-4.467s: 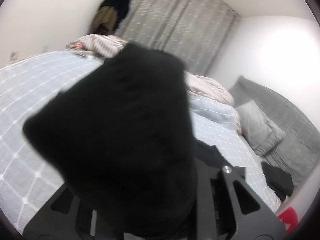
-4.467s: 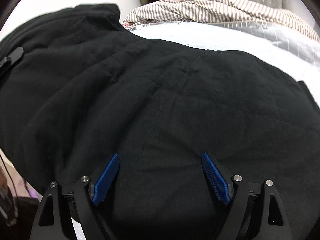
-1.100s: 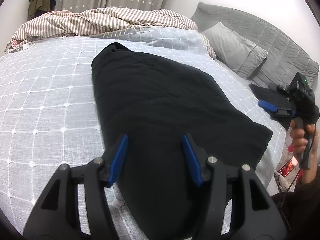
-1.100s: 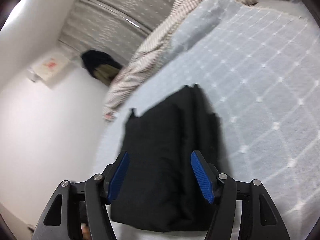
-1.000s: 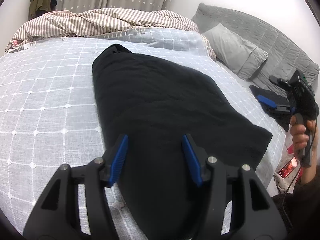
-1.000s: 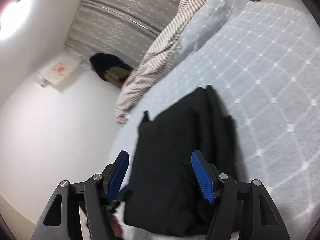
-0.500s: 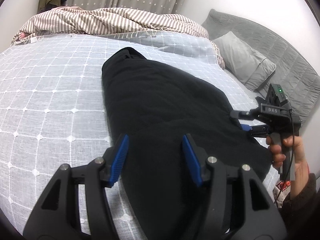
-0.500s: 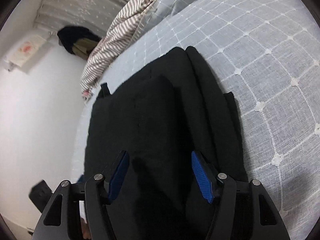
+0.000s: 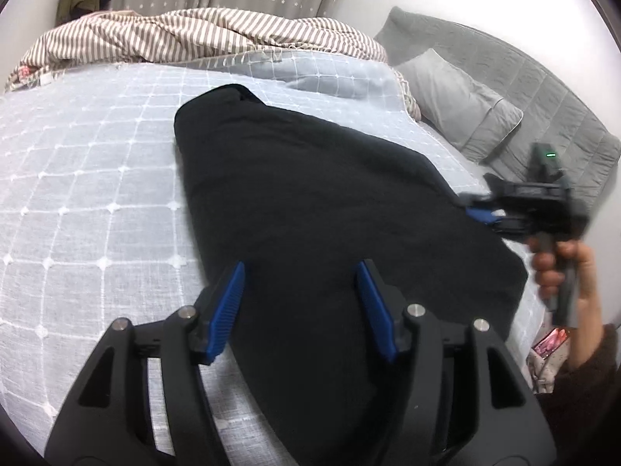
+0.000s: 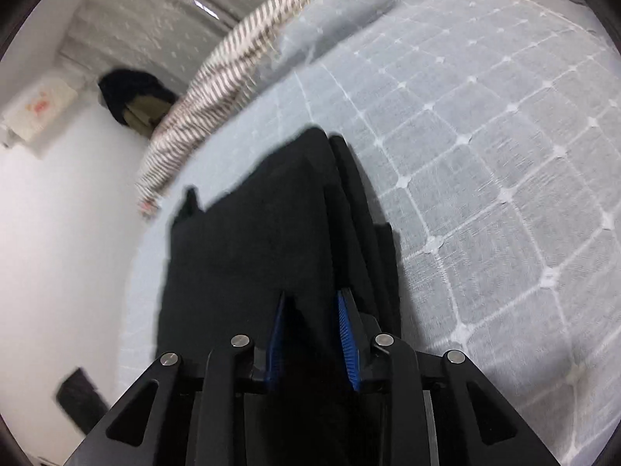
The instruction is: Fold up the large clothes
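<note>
Black and soft, the big piece of clothing [image 9: 310,202] lies on the bed [image 9: 89,202], on the pale blue cover with white squares. It is already folded into a long, thick bundle with layers stacked on each other; the stacked edges show in the right wrist view. So it looks like much of the folding is done. It is still long, so one more fold, end over end, is probably left.

The left gripper [image 9: 302,303] hangs over the near end of the bundle and points down at it on a slant. Its jaws stand about half open, a blue pad on each side, and they hold nothing. The cloth is under them, not squeezed.

The right gripper [image 10: 312,334] is at the other long edge of the bundle, also slanting down. Its jaws are closing, and a fold of the black cloth sits between the blue pads. The pads look like they are touching it already. In the left wrist view the person's hand [image 9: 559,268] holds this gripper by its handle, with a dark sleeve behind it.

A striped blanket [image 9: 202,35] and a grey pillow [image 9: 458,97] lie farther back.
</note>
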A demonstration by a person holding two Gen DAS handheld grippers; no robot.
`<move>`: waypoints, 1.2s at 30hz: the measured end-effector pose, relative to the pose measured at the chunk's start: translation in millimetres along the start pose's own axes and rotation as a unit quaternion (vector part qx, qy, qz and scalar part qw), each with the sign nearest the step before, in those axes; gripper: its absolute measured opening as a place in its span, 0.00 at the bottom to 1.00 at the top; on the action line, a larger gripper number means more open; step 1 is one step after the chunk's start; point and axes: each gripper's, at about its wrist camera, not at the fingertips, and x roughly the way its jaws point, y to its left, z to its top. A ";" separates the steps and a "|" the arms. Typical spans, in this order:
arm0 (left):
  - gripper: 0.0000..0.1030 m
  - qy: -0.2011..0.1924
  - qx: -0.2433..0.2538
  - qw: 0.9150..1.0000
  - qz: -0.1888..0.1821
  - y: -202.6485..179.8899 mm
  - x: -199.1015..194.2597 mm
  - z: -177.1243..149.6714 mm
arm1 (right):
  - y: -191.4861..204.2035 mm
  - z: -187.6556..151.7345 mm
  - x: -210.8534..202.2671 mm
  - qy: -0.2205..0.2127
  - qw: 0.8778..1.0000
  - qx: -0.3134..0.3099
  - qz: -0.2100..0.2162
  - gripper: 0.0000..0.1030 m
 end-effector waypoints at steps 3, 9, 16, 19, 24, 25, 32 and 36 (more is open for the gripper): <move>0.59 0.002 -0.014 1.000 -0.006 3.4 -0.8 1.2 | -0.3 -14.8 -33.9 -0.024 0.999 -0.016 0.017 0.65; 0.60 -0.001 0.000 1.000 0.008 -3.2 -3.1 -2.9 | -14.2 -42.0 -38.2 0.034 0.999 -0.002 0.014 0.69; 0.61 0.000 0.003 1.000 0.017 -7.1 -3.4 -3.6 | -6.4 -60.4 -32.0 0.047 0.997 0.006 0.060 0.42; 0.64 -0.001 0.010 1.000 0.028 -9.4 -1.6 -4.8 | 23.3 -66.6 -25.2 0.027 0.998 -0.064 -0.006 0.30; 0.65 -0.008 0.007 1.000 0.015 -13.0 -6.8 -4.4 | 43.2 -67.9 -63.1 -0.033 0.993 -0.112 0.009 0.27; 0.66 -0.008 0.009 1.000 0.013 -13.8 -7.9 -4.9 | 38.7 -67.5 -65.2 -0.036 0.993 -0.113 0.000 0.27; 0.70 -0.008 0.063 0.997 0.054 -32.0 -13.6 -10.6 | -5.8 -75.0 -20.5 0.034 0.993 -0.068 -0.090 0.66; 0.83 -0.004 0.042 0.996 0.073 -24.5 -22.1 -7.3 | -12.7 -67.6 -39.3 0.019 0.999 -0.035 -0.026 0.69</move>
